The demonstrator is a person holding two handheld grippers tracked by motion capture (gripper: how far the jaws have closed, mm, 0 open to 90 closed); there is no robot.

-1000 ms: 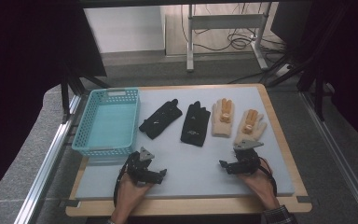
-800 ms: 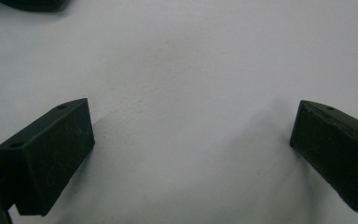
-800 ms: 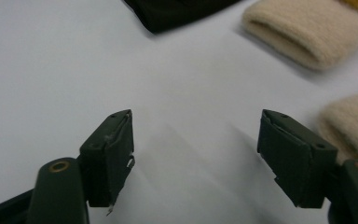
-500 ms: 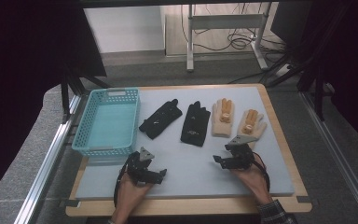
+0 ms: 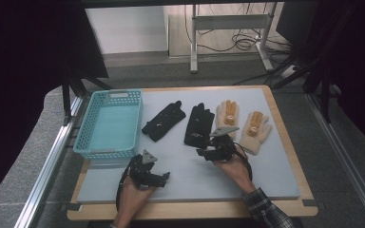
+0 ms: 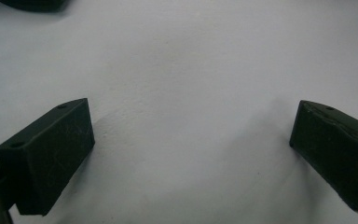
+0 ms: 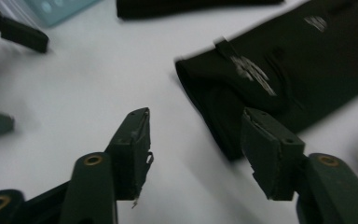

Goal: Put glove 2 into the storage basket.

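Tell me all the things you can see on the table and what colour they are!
black gloves: two, black, lying flat side by side in the middle of the mat; the right one lies just in front of the right gripper.
tan gloves: two, tan with orange patches, at the right of the black ones; the outer one is nearest the mat's right edge.
basket: one, turquoise, at the mat's left edge.
mat: one, pale grey, on the wooden table.
left gripper: black, jaws wide apart over bare mat.
right gripper: black, jaws just been closing, nothing between them, at the black glove's cuff.
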